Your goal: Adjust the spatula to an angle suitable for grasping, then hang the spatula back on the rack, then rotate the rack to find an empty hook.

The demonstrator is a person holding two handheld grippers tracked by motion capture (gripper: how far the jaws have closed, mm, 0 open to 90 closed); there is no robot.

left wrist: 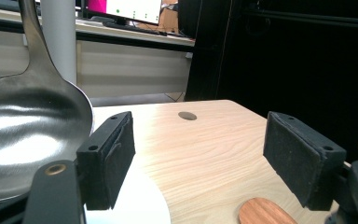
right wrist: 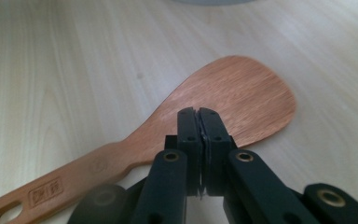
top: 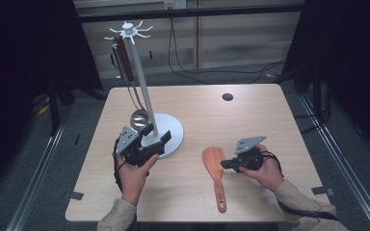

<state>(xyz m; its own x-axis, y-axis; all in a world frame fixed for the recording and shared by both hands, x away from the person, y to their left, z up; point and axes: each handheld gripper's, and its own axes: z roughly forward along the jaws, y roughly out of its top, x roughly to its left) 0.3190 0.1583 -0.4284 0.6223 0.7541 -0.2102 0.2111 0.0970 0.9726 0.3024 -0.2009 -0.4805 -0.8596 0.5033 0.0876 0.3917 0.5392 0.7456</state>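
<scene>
Resting flat on a pale wooden table (top: 250, 115), a wooden rice paddle (top: 214, 166) lies at about five o'clock from the table's middle, blade toward twelve o'clock and handle running back toward six, a hang-hole at the handle's end. The right gripper (top: 225, 164), held in a person's right hand (top: 265, 171), points toward nine o'clock at the paddle's blade. In the right gripper view its two black jaws are pressed flat together with nothing between them, tips poised over the neck where the paddle (right wrist: 223, 98) widens into the blade; whether they touch the wood cannot be told. The left gripper (top: 156, 134), held in the left hand (top: 134, 174), sits at about seven o'clock from the table's middle, over the white round base (top: 173, 134) of a utensil stand (top: 139, 77). Its jaws stand wide apart, holding nothing; in the left gripper view the padded fingers (left wrist: 109, 158) frame bare tabletop. A steel ladle (top: 138, 118) hangs from the stand's hooks, its bowl just above the base and just beside the left gripper at eleven o'clock. A small dark hole (top: 227, 96) marks the table toward one o'clock.
</scene>
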